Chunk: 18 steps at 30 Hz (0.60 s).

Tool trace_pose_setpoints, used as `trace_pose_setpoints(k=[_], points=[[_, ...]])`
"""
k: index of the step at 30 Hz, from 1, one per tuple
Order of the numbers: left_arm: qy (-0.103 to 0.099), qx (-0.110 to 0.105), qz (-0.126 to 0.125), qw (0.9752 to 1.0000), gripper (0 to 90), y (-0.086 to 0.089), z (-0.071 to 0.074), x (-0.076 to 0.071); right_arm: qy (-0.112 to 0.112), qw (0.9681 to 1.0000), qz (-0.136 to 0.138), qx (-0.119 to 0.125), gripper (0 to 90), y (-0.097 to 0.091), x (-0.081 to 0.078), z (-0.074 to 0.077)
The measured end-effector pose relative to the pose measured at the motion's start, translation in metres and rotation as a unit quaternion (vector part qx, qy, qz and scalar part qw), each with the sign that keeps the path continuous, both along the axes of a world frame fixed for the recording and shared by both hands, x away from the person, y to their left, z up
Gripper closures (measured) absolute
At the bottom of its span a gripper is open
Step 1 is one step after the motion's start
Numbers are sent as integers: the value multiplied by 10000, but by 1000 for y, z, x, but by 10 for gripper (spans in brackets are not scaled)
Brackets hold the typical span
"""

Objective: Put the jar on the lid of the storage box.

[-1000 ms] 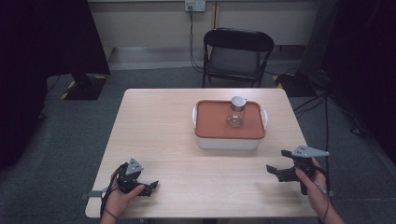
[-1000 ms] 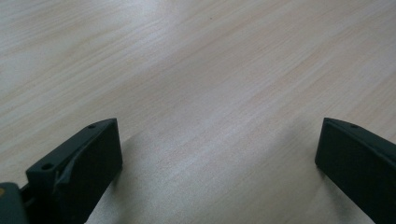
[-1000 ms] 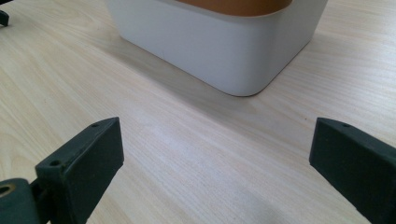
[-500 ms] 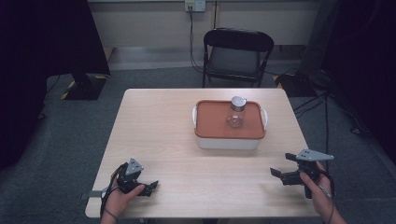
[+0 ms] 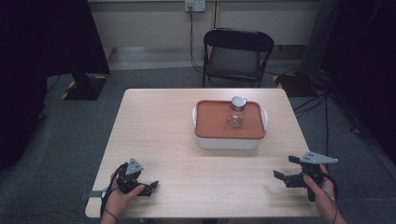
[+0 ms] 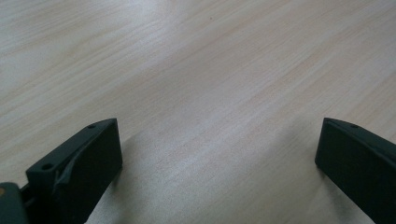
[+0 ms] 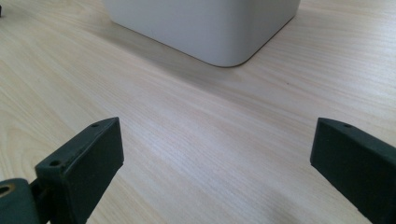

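Both the left gripper (image 5: 148,185) and right gripper (image 5: 286,169) rest agape, seemingly readying; ahead stands the small clear glass jar (image 5: 235,113) atop the white orange-lidded box (image 5: 229,125).

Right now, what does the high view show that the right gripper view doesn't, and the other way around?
The high view alone shows the orange lid on the white box, the glass jar standing on that lid, the black chair behind the table, the left gripper and both hands.

The right gripper view alone shows, close up, the rounded lower corner of the box meeting the tabletop, with its shadow.

Both share the wooden table, the box's white wall, and the right gripper, jaws wide apart with nothing between them.
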<state>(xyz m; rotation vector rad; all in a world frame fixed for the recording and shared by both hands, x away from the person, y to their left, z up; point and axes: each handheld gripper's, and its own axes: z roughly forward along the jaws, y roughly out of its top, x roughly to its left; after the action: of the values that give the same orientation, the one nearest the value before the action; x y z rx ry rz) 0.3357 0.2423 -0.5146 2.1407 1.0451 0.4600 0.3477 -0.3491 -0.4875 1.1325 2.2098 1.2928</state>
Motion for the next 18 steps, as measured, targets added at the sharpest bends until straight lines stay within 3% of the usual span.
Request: trace_pose_setpoints(k=[18], points=[[1,1,0,10000,2,0,0,0,49,9999,40,-105,16,-10,-10,-6]])
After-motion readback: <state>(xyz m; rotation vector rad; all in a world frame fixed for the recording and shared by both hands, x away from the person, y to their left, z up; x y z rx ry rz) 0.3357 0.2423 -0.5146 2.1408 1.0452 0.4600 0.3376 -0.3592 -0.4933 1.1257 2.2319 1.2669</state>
